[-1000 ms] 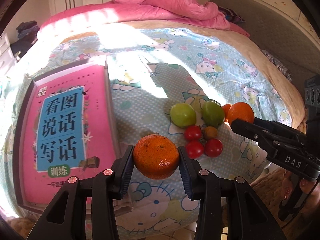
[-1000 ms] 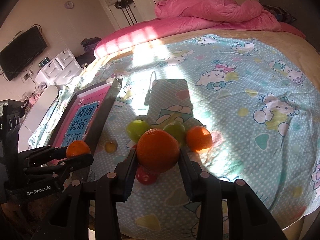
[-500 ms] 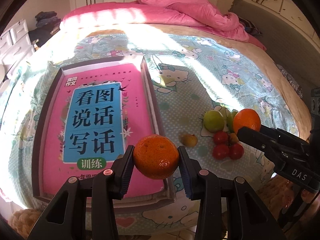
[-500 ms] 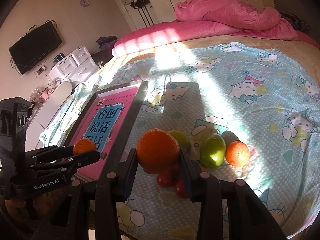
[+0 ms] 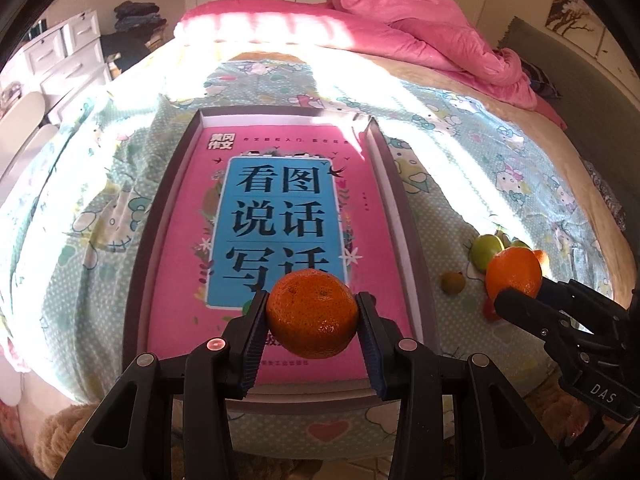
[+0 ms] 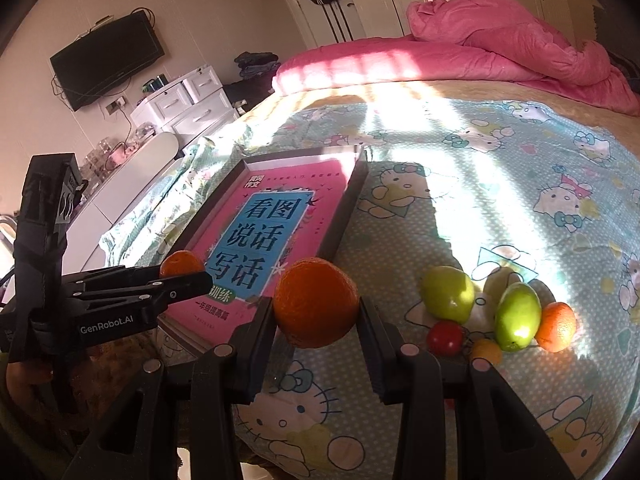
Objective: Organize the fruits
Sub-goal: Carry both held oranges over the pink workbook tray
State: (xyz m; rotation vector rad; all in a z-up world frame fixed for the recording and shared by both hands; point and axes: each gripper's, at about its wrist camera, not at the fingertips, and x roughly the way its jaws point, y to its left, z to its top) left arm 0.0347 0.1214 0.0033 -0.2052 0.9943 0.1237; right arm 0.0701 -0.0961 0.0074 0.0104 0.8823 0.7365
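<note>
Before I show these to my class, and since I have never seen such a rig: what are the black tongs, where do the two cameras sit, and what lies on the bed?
They are hand-held grippers, one per hand, each carrying a camera that looks along its fingers. In the left view the left gripper is shut on an orange, above a tray holding a pink book. In the right view the right gripper is shut on a second orange. On the bedsheet lie green fruits, a tomato and another orange.

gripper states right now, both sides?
Left gripper: closed on a speckled orange.
Right gripper: closed on a smooth orange.
</note>
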